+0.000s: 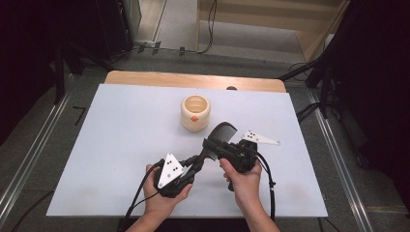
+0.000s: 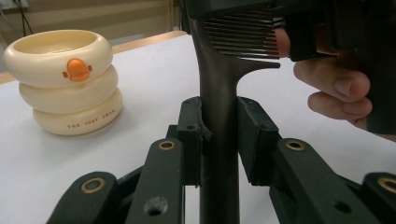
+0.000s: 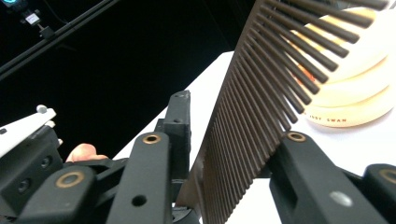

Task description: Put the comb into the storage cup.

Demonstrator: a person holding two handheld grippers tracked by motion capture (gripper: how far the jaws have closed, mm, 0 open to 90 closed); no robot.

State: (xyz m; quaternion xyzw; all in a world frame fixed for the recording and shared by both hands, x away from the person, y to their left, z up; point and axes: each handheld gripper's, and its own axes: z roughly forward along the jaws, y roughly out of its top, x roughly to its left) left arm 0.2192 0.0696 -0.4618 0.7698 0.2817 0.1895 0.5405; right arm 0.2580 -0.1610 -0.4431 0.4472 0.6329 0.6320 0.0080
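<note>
A black comb point(image 1: 223, 132) is held above the white table between both grippers. My left gripper point(image 1: 193, 165) is shut on its handle point(image 2: 218, 93); both pads press the handle's sides in the left gripper view. My right gripper point(image 1: 213, 145) has the comb's toothed part point(image 3: 261, 93) between its jaws. In the right gripper view a gap shows between the left pad point(image 3: 180, 130) and the comb's spine, and the teeth hide the other pad. A cream pot point(image 1: 195, 112) shaped like stacked rings, with an orange duck mark, stands behind the comb.
The white mat point(image 1: 121, 145) covers the wooden table, whose far edge point(image 1: 193, 79) stays bare. The pot point(image 2: 63, 79) stands close ahead to the left of the left gripper. Dark stands and cables flank the table.
</note>
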